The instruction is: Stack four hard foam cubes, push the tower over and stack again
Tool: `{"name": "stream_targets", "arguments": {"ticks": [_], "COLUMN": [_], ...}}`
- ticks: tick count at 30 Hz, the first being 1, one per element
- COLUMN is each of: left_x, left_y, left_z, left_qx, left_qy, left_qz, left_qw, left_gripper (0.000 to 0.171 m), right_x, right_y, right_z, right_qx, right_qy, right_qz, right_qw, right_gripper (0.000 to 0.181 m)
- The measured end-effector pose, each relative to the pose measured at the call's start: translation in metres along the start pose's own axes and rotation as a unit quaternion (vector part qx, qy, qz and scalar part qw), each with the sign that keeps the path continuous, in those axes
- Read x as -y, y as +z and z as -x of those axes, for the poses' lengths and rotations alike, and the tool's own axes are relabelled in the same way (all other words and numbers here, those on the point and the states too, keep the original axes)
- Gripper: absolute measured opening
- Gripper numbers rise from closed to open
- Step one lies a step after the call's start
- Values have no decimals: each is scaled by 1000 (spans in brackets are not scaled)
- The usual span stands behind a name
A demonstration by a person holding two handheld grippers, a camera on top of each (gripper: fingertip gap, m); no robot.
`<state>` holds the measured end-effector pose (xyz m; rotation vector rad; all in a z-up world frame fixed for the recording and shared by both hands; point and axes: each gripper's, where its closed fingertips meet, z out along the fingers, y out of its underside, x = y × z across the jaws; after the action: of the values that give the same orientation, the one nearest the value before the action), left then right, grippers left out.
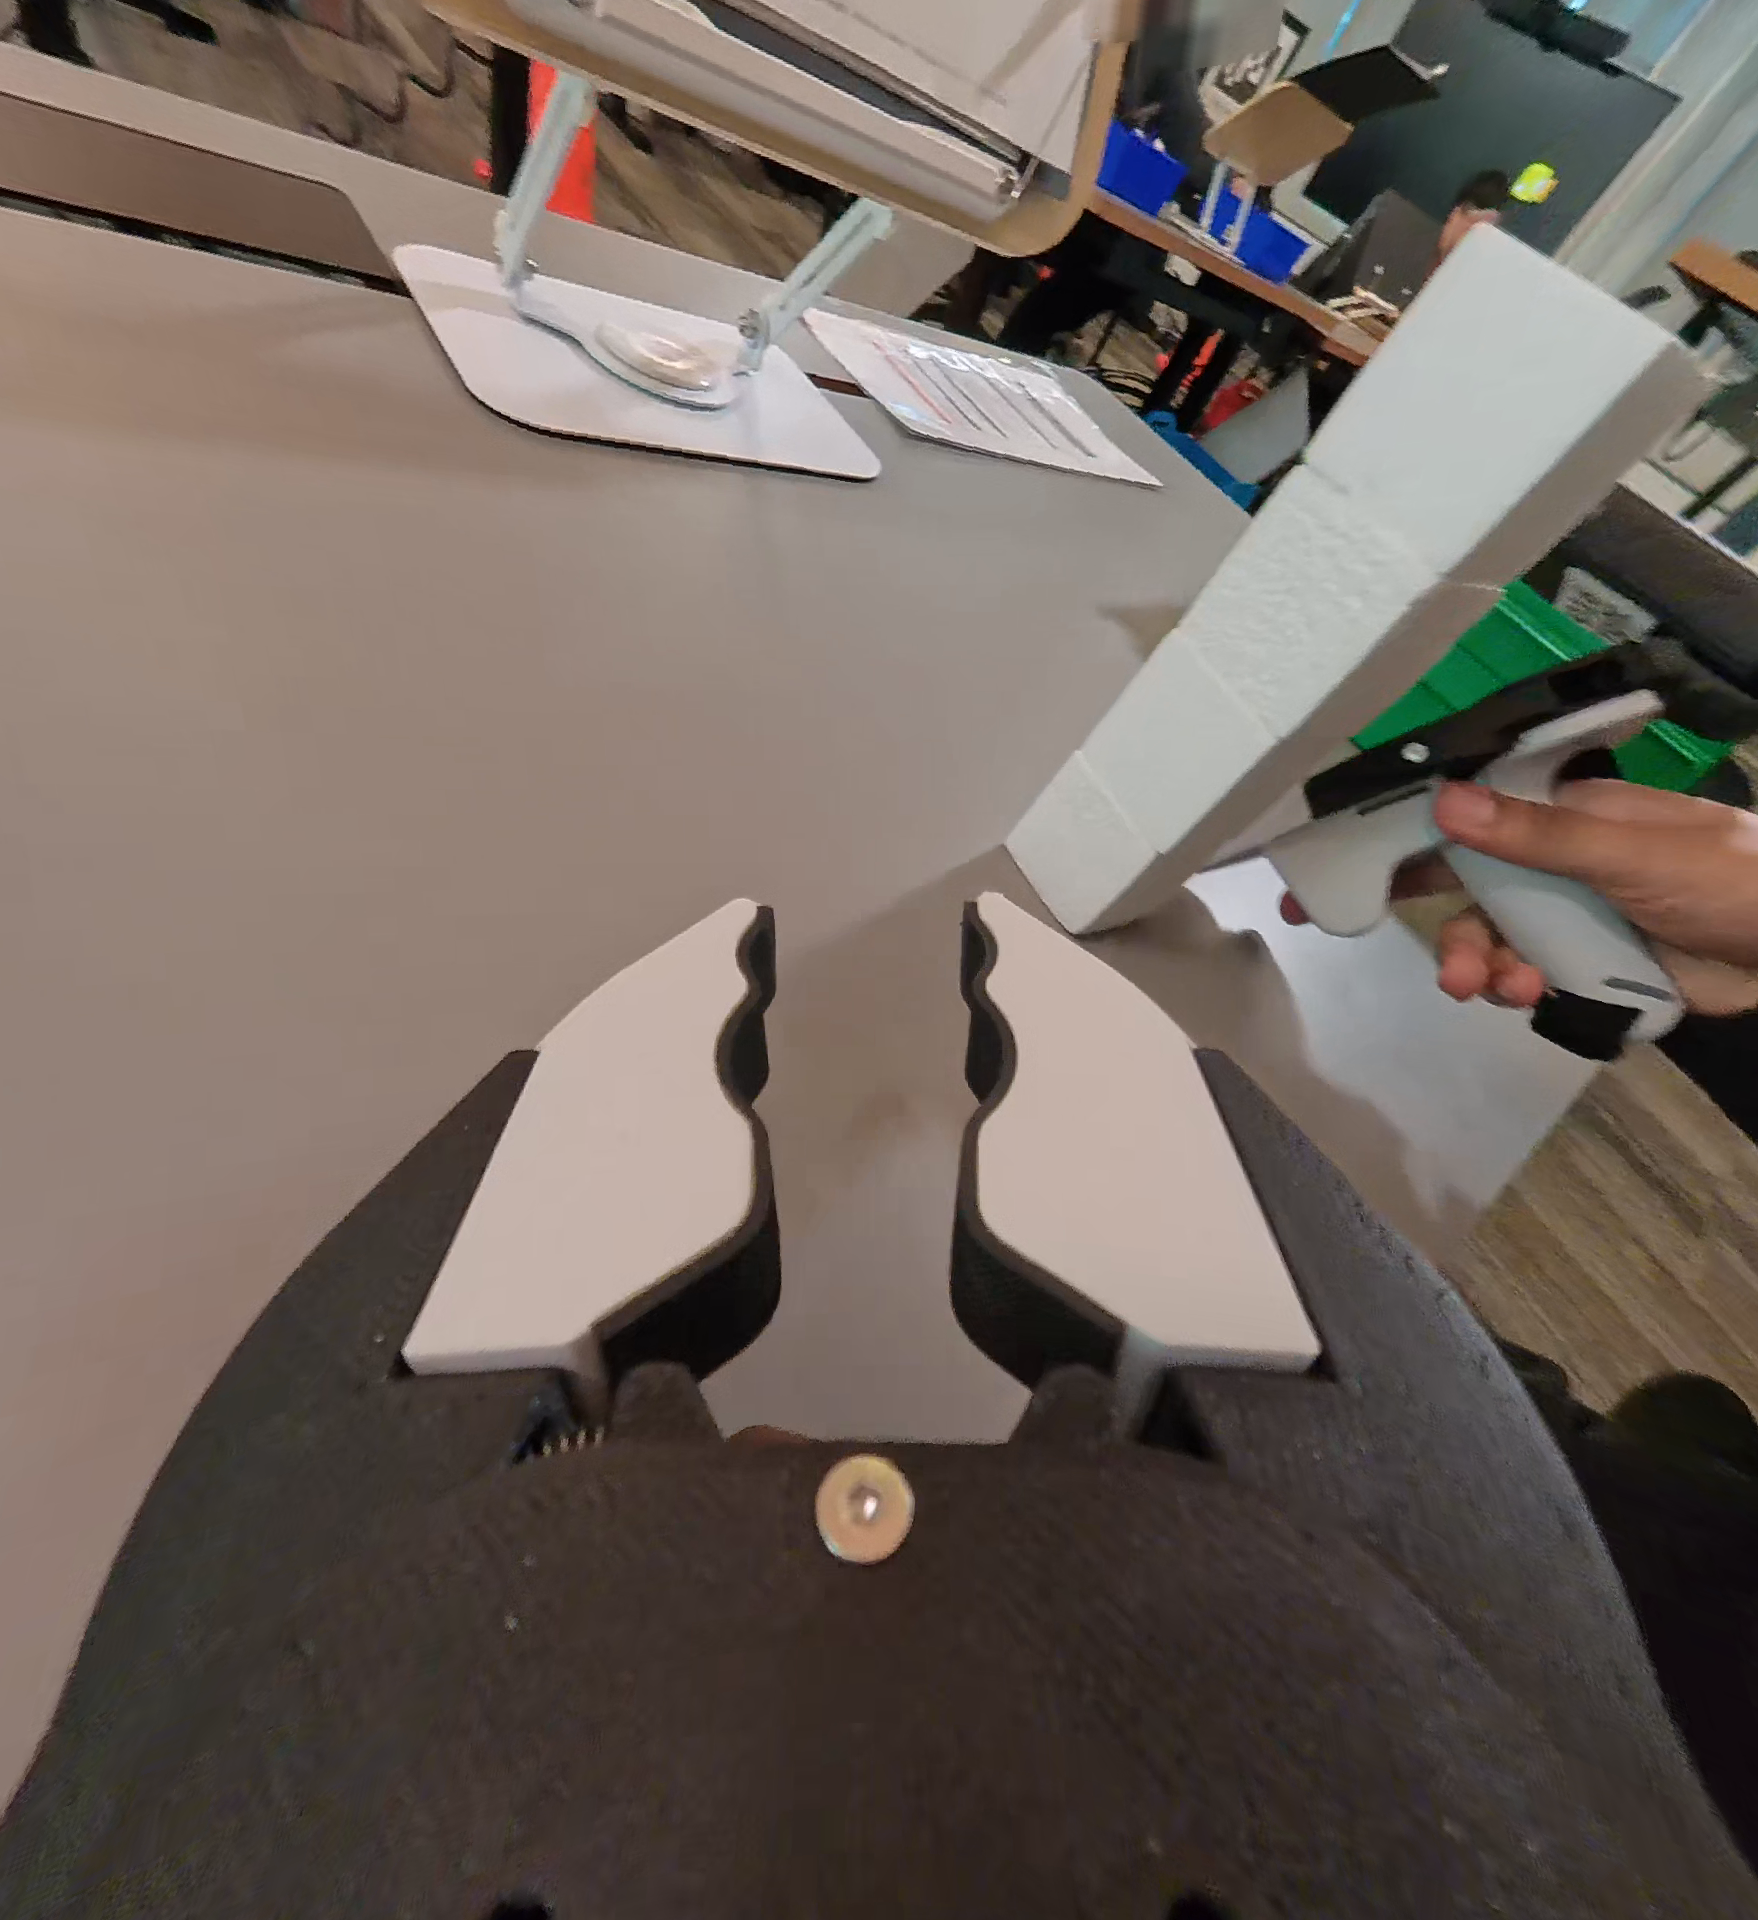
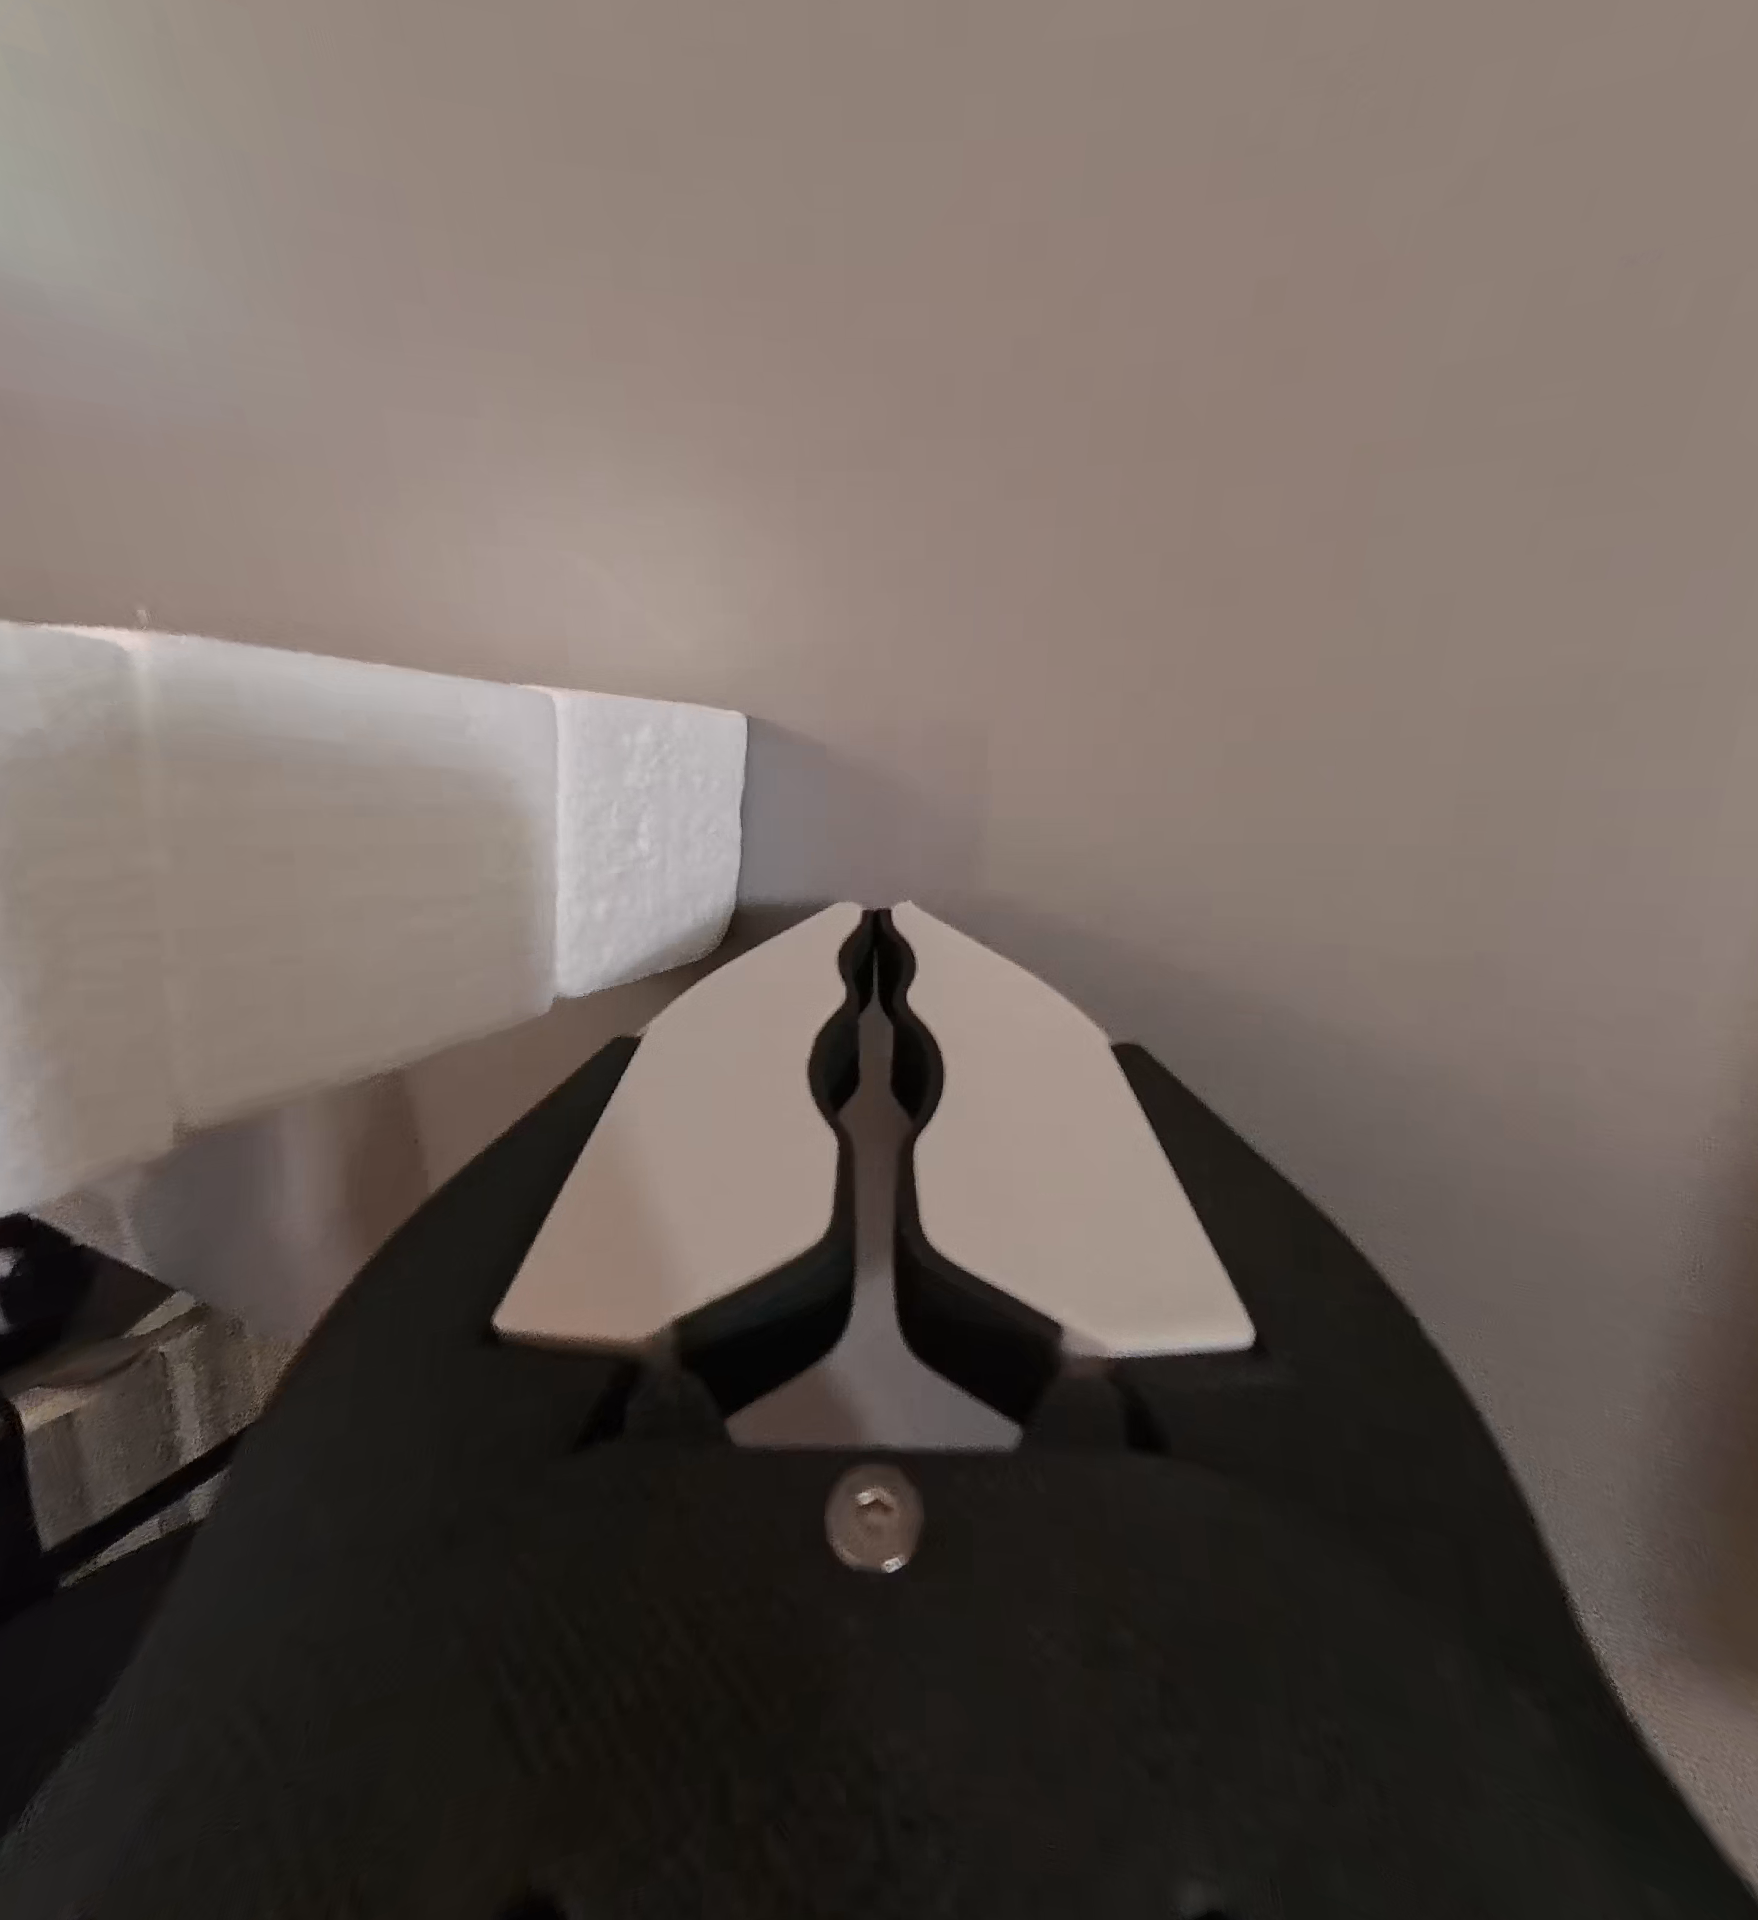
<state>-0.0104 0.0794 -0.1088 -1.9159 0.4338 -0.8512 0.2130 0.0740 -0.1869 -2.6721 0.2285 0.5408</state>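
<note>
left gripper (image 1: 869, 914): fingers apart, empty, above grey table (image 1: 335, 779) | right gripper (image 2: 877, 914): fingers closed tip to tip, holding nothing | white foam block (image 2: 355, 862): just left of the right fingers, near end blurred, cut off | hand (image 1: 1623, 894) grips right handle | tablet stand (image 1: 636, 343) far back.

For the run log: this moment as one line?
left tongs open, empty, over grey table | right tongs shut, empty, beside tilted foam block
</note>
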Motion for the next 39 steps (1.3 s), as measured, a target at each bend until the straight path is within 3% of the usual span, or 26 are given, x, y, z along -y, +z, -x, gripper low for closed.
{"name": "stream_targets", "arguments": {"ticks": [4,13,24,27,30,35,39], "left_x": [-6,2,25,37,60,99,114], "left_y": [-10,-23,-42,-50,-66,-109,-136], "left_z": [-18,-46,-62,-61,-48,-21,-16], "left_qx": [-70,-146,-157,-134,-71,8,31], "left_qy": [-39,-69,-44,-19,4,2,14], "left_qz": [40,37,-23,-63,-141,-278,-348], "left_qw": [996,986,986,989,987,961,937], "left_gripper": [37,36,33,32,37,34,29], "right_x": [2,7,13,25,35,41,55], "right_y": [0,13,18,17,20,27,26], "right_z": [0,15,44,71,106,159,171], "right_qx": [-28,-34,-69,-67,-44,-10,-37], "right_qy": [5,36,13,-8,-39,-94,-155], "right_qz": [15,52,38,27,34,51,24], "right_qw": [999,997,997,997,998,994,987], "right_gripper": [0,0,0,0,1,1,1]}}
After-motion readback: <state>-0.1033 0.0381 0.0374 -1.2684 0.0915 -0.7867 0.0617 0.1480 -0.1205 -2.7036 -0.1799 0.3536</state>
